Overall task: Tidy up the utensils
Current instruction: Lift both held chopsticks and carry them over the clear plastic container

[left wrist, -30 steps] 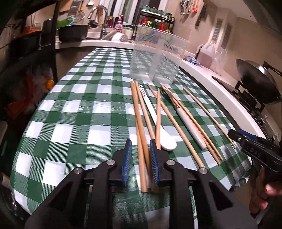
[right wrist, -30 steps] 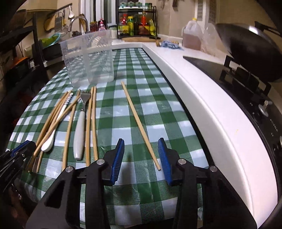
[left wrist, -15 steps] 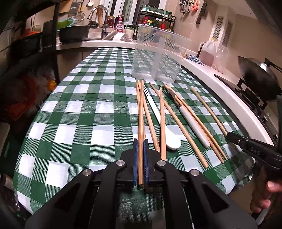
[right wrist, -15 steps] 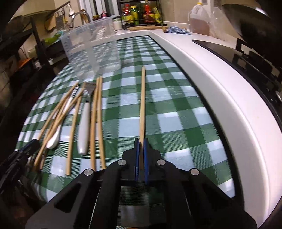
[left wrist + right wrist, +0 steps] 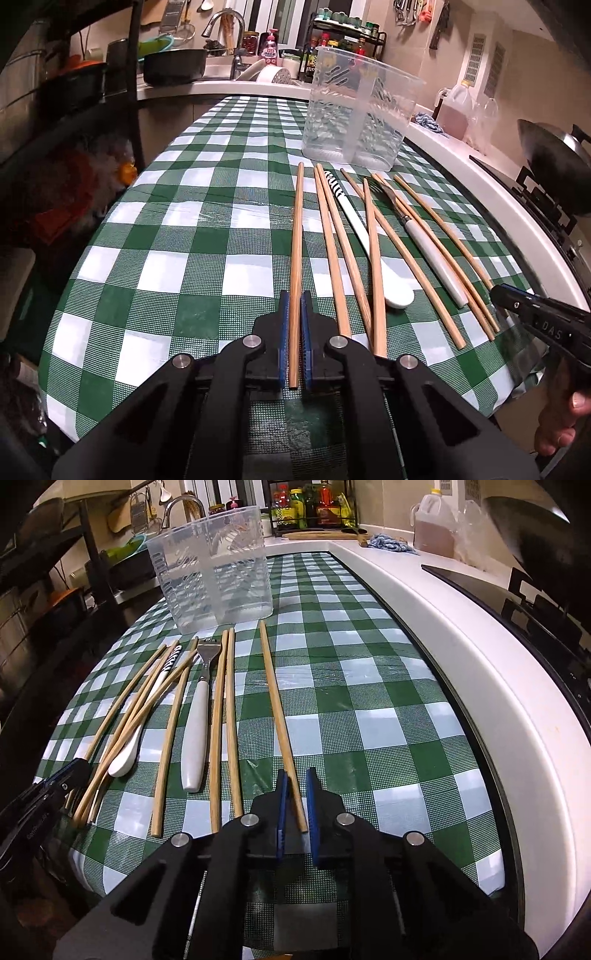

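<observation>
I am clamping my left claw [image 5: 294, 325] on one light, stiff, slick chopstick [image 5: 296, 236] near its end, while my right claw [image 5: 295, 805] is easing open around another chopstick [image 5: 275, 701], pads not gripping it.

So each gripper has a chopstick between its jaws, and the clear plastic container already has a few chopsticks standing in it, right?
Not quite: the clear plastic container holds nothing yet, as the right wrist view shows. The left gripper and right gripper do each have a chopstick between their jaws.

Dim warm indoor light, sharp centre, fisheye-bent dark edges, faint tablecloth [image 5: 192, 258] glare.
</observation>
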Demonstrator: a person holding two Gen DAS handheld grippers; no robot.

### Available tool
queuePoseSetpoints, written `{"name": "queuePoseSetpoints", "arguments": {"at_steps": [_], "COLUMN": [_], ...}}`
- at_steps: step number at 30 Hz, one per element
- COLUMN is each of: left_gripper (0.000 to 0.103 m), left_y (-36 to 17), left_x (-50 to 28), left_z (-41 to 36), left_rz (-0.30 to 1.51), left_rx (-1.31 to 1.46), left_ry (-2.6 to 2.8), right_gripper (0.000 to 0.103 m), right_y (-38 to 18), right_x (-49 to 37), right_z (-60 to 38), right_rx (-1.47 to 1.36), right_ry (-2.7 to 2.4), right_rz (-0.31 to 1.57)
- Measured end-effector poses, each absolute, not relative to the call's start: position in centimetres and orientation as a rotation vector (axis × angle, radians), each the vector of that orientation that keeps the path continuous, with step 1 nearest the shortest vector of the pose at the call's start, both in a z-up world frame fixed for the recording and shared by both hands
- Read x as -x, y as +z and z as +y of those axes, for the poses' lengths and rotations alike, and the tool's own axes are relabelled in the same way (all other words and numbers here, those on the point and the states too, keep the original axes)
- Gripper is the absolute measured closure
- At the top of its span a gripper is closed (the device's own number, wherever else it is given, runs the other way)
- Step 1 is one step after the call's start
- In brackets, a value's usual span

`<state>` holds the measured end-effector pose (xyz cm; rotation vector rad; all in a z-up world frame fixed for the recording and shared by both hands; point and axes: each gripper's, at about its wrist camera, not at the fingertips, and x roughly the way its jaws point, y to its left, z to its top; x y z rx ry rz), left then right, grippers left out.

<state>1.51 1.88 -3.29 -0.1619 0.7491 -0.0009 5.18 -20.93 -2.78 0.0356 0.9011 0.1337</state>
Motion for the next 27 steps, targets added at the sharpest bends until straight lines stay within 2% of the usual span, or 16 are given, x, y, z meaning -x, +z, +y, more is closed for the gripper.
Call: {"name": "queuePoseSetpoints", "arguments": {"at_steps": [5,9,13,27], "left_gripper": [0.097,0.097,0.097,0.097], "left_y": [-3.4,-3.3,-2.5,4.0], "left_x": [-1.3,-1.3,-0.9,2.2], "left_z": [1.3,1.1,0.8,0.5], "left_rz": [0.737,0.732,0.7,0.477], "left_rx": [0.1,0.076,0.052,-0.029], "left_ry": [0.014,0.013,0.003,-0.001], "right_gripper": [0.092,0.098,0.098,0.098], "right_y": [-2.8,-2.8,-2.2,4.6], "right_x": [-5.1,-5.1,-4.8,-1.2], "right_z": [-20.8,-20.7,-20.9,-20.9], "right_rx": [-0.012,-0.016,-0.038,-0.002], "right_ry": [0.129,0.148,0.163,0.207], "right_rz": [0.895,0.893,0.863,0.576]}}
